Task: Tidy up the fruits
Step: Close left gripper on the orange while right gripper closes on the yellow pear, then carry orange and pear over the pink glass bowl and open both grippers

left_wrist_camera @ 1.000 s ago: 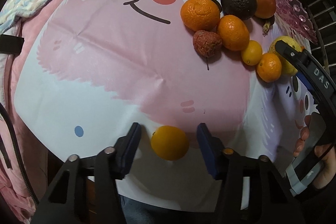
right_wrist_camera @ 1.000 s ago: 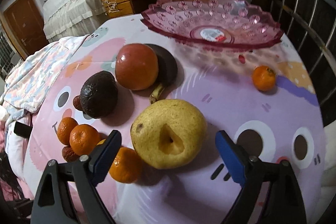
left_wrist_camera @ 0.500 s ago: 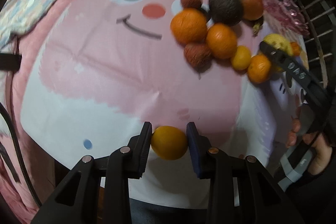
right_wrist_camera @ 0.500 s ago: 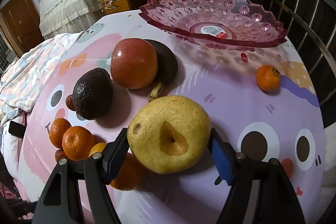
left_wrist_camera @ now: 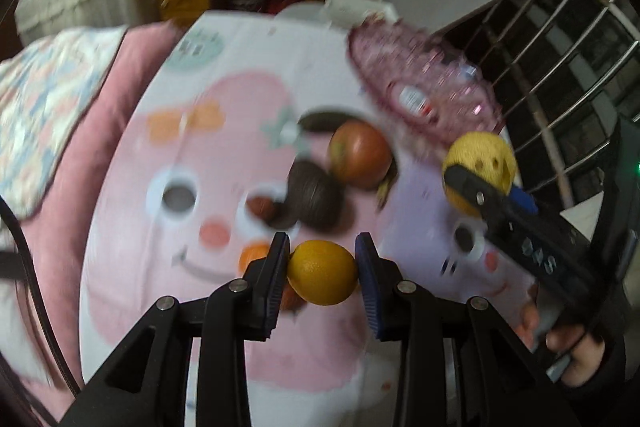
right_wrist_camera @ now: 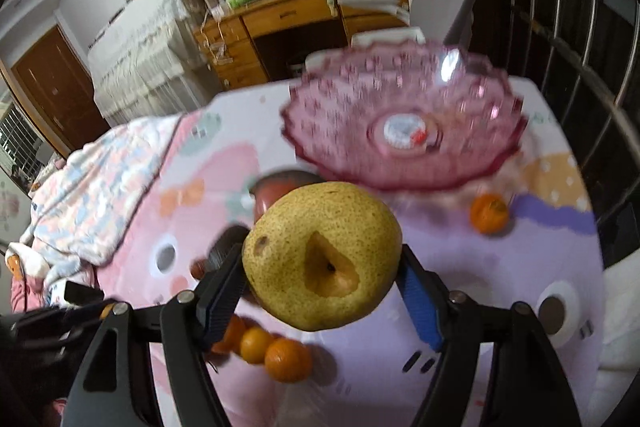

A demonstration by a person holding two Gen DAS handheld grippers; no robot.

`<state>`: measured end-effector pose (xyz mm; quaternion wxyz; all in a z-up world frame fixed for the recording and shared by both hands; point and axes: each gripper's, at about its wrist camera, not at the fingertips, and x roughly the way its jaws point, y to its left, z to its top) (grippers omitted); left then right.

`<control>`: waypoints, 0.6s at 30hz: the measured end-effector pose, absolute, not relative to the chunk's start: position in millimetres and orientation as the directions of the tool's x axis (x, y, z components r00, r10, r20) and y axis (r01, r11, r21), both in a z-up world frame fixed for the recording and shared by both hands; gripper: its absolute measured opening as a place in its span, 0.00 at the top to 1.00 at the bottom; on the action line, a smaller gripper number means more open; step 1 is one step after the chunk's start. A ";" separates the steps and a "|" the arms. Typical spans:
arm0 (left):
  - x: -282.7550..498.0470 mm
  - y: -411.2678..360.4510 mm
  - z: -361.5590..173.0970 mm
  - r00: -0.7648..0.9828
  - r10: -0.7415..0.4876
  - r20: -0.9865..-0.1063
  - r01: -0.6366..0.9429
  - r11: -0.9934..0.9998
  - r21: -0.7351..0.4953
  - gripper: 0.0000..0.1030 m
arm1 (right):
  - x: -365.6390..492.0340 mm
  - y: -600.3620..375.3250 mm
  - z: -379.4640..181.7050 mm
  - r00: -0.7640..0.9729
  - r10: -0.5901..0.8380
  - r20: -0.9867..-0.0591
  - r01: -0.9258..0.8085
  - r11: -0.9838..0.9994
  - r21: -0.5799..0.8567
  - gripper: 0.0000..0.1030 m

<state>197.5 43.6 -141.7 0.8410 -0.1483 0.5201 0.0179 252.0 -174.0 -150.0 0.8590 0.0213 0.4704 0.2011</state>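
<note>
Orange citrus [left_wrist_camera: 322,273] is clamped between the left gripper [left_wrist_camera: 322,279] pads, both blue pads pressing its sides, fruit lifted clear of the tablecloth [left_wrist_camera: 132,227]. Left jaws were closing within the last second and are now tight on it.

Right gripper [right_wrist_camera: 322,281] grips the yellow pear [right_wrist_camera: 322,259] across its widest part, calyx end facing the camera; pads touch both flanks. Those jaws were also closing within the last second, with the pear between them. Pear is off the cloth, seen in front of the pink glass bowl [right_wrist_camera: 480,163]. In the left view the same pear [left_wrist_camera: 482,163] sits in the right gripper near the bowl's [left_wrist_camera: 380,75] near rim, with a hand [left_wrist_camera: 576,351] on the handle.

Bowl stands at the far right corner of the table, only a sticker inside.

Left on the cloth: red apple [left_wrist_camera: 360,159] and dark avocado [left_wrist_camera: 316,199] touching, mid-table; small brown fruit [left_wrist_camera: 260,207] just beside the avocado. One small mandarin [right_wrist_camera: 489,213] alone near the right edge, just in front of the bowl. Cluster of small oranges [right_wrist_camera: 276,351] under the right gripper, toward the near edge.

Background blurred.
</note>
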 end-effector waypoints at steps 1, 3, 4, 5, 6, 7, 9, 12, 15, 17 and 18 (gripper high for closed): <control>209.6 43.4 -133.2 0.479 -0.131 -0.868 -0.165 0.958 -0.235 0.69 | 255.4 -175.2 -141.4 0.490 0.365 -0.792 -0.325 0.919 0.223 0.29; 228.4 41.5 -121.6 0.518 -0.137 -0.845 -0.144 0.959 -0.243 0.69 | 262.2 -177.6 -126.2 0.517 0.363 -0.775 -0.322 0.922 0.216 0.29; 235.0 41.4 -117.5 0.534 -0.140 -0.834 -0.139 0.958 -0.250 0.69 | 265.3 -178.1 -121.2 0.529 0.359 -0.769 -0.321 0.923 0.211 0.29; 246.4 41.4 -111.9 0.555 -0.146 -0.819 -0.128 0.958 -0.257 0.69 | 268.3 -178.8 -116.3 0.541 0.354 -0.763 -0.318 0.926 0.204 0.29; 257.8 40.8 -107.9 0.569 -0.150 -0.808 -0.119 0.958 -0.262 0.69 | 271.5 -180.0 -111.3 0.553 0.347 -0.757 -0.315 0.929 0.196 0.29; 268.3 39.7 -103.6 0.588 -0.157 -0.793 -0.105 0.958 -0.267 0.69 | 275.5 -181.3 -106.9 0.564 0.340 -0.753 -0.311 0.932 0.188 0.29; 288.3 35.0 -99.8 0.619 -0.167 -0.768 -0.077 0.960 -0.270 0.69 | 284.4 -183.7 -101.5 0.581 0.326 -0.746 -0.302 0.937 0.175 0.29; 316.7 30.5 -97.3 0.654 -0.190 -0.733 -0.042 0.957 -0.286 0.69 | 300.4 -188.4 -101.1 0.604 0.294 -0.740 -0.280 0.948 0.148 0.29; 344.5 25.8 -104.9 0.660 -0.228 -0.716 -0.017 0.948 -0.317 0.69 | 316.9 -191.5 -110.6 0.614 0.258 -0.746 -0.258 0.959 0.120 0.28; 362.9 20.1 -114.7 0.650 -0.252 -0.717 -0.001 0.943 -0.332 0.69 | 325.2 -193.4 -120.7 0.604 0.239 -0.760 -0.245 0.963 0.108 0.28; 369.8 16.5 -119.9 0.641 -0.265 -0.720 0.010 0.942 -0.337 0.69 | 329.6 -194.6 -125.8 0.598 0.230 -0.767 -0.238 0.966 0.104 0.28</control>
